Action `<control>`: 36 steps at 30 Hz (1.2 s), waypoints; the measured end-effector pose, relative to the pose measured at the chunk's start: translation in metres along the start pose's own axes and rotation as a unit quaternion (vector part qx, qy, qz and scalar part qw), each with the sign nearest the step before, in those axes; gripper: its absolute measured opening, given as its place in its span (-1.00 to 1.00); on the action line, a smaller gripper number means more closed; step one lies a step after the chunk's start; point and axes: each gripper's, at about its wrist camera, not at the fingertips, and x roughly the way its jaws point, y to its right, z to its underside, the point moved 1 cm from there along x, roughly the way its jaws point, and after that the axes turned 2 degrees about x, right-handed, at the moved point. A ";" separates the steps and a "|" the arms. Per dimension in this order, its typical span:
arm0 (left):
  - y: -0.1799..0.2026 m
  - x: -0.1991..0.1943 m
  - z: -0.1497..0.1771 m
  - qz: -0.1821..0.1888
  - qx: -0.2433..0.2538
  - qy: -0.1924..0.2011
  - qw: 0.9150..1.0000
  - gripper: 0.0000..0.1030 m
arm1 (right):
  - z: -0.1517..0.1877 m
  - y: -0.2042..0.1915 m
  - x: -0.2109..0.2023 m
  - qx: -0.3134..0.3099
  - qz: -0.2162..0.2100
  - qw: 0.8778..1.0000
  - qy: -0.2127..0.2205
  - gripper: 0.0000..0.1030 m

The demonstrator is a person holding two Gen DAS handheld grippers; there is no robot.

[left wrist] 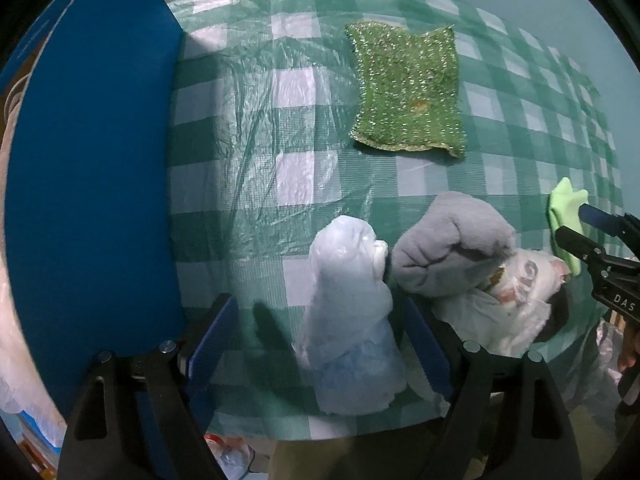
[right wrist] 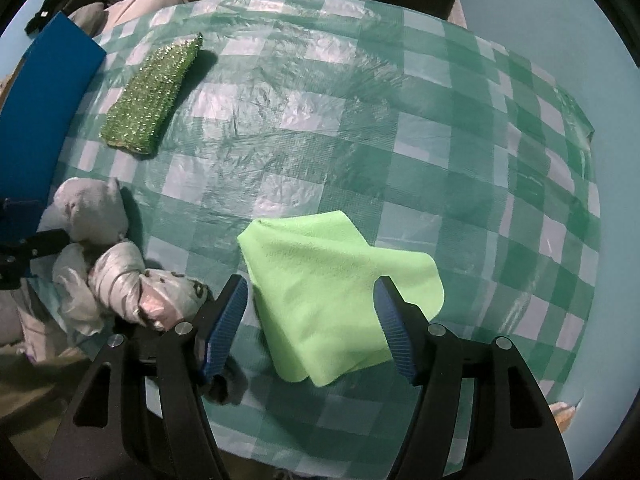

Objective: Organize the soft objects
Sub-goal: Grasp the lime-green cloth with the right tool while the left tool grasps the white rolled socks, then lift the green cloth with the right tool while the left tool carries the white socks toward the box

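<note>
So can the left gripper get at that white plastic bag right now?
Probably yes. The left gripper is open with the white plastic bag between its fingers, and nothing lies on top; the grey cloth sits close beside it, though.

The right claw [left wrist: 576, 224] hides most of the lime cloth [left wrist: 562, 204] in the left view. The blue board [right wrist: 44, 92] runs off the left edge in the right view. The grey toy [left wrist: 448, 240] covers part of the white bag [left wrist: 520, 300]. Things under the bench's [left wrist: 280, 128] near edge are too blurry to tell.
</note>
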 end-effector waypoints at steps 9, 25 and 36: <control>0.010 0.028 0.006 -0.027 0.030 -0.005 0.999 0.30 | -0.001 -0.016 0.006 -0.015 0.028 0.999 0.011 0.25; 0.000 -0.001 0.011 -0.020 0.050 0.035 0.998 -0.21 | 0.009 0.017 -0.022 0.045 -0.003 0.999 0.027 -0.75; 0.001 -0.053 0.018 -0.009 0.073 0.077 0.994 -0.23 | 0.010 0.008 -0.063 0.054 -0.012 0.997 0.059 -0.75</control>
